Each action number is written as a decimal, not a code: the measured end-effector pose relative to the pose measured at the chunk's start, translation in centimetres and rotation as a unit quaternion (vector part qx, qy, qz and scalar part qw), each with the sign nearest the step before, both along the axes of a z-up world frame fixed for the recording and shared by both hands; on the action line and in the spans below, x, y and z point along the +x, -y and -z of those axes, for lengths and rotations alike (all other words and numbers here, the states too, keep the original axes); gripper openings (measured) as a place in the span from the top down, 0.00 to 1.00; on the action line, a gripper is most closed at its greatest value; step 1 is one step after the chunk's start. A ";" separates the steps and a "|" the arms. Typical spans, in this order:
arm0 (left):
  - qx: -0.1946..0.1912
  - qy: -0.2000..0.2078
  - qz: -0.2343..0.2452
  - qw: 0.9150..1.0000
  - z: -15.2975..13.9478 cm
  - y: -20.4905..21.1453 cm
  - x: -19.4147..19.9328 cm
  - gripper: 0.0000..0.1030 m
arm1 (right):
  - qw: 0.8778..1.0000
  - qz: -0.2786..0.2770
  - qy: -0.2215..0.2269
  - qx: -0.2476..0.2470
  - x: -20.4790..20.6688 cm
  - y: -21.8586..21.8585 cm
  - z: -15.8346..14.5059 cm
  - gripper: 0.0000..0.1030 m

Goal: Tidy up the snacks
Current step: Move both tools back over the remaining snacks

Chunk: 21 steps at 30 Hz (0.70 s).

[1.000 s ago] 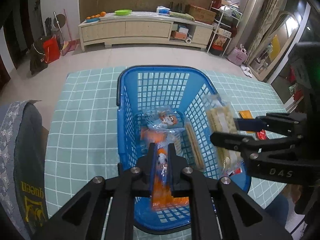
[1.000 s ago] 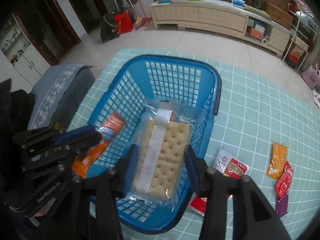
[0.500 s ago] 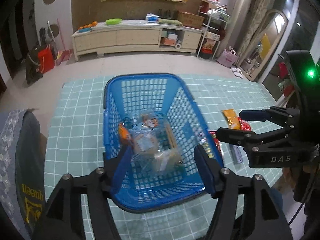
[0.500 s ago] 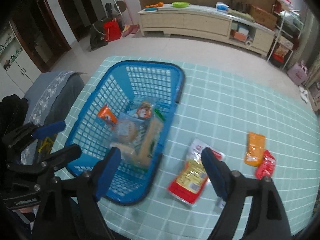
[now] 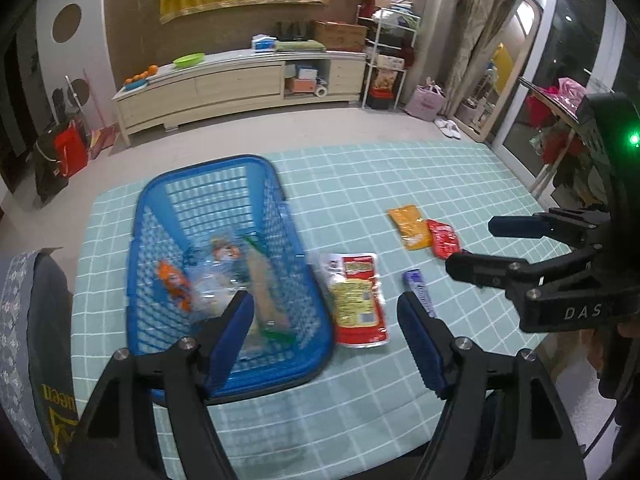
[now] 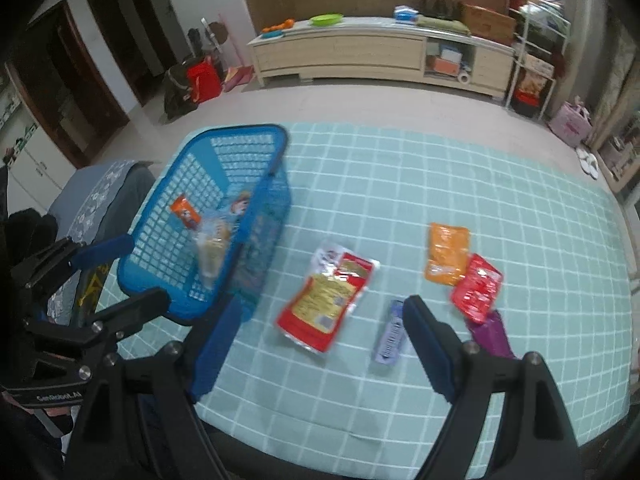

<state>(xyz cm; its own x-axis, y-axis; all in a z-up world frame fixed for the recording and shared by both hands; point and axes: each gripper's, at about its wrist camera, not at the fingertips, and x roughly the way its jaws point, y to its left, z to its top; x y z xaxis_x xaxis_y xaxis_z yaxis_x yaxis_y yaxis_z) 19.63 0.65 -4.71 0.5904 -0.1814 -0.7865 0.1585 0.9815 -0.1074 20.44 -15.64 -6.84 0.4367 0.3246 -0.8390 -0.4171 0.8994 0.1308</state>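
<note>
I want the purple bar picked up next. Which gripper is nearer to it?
Right. The right gripper hangs just above the purple bar, which lies beside one fingertip. The left gripper, jaws opening, is over the basket's edge, farther away.

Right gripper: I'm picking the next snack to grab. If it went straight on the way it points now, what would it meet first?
Most likely the red and yellow packet on the tablecloth, which lies between the open jaws of the right gripper in its own view. The small purple packet lies close beside the line; depth is unclear.
</note>
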 end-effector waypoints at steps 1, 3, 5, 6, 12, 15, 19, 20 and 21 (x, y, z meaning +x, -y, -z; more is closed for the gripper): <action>0.000 -0.001 0.002 1.000 0.1 0.4 0.1 0.30 | 1.000 0.006 0.003 0.003 0.0 0.8 0.0 0.17; 0.005 -0.001 0.007 1.000 0.3 1.5 0.2 0.30 | 1.000 0.014 0.005 0.008 -0.3 2.0 0.0 0.17; 0.011 0.001 0.014 1.000 0.5 2.9 0.4 0.30 | 1.000 0.022 0.007 0.006 -0.5 3.2 0.2 0.17; 0.012 0.000 0.017 1.000 0.7 3.3 0.8 0.30 | 1.000 0.023 0.007 0.007 -0.5 3.6 0.4 0.17; 0.023 -0.012 0.044 0.999 2.5 7.0 1.4 0.30 | 0.999 0.046 -0.009 0.015 -0.4 6.8 2.4 0.17; 0.026 -0.017 0.047 0.998 3.5 8.2 1.7 0.30 | 0.998 0.056 -0.011 0.005 -0.4 8.1 3.7 0.17; 0.031 -0.033 0.053 0.998 5.5 9.5 2.6 0.30 | 0.998 0.067 -0.014 -0.009 -0.4 9.4 5.4 0.17; 0.034 -0.037 0.054 0.997 6.0 9.8 2.8 0.30 | 0.997 0.069 -0.017 -0.011 -0.4 9.6 6.0 0.17; 0.036 -0.039 0.054 0.997 6.4 10.1 3.0 0.30 | 0.997 0.070 -0.020 -0.011 -0.3 9.8 6.3 0.17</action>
<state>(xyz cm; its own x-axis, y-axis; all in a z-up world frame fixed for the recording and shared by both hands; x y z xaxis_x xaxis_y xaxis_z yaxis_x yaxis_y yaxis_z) 22.60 -9.44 -11.09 0.5069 -0.1824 -0.8425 0.2570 0.9649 -0.0543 20.10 -25.47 -13.13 0.4432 0.2442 -0.8625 -0.2823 0.9512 0.1243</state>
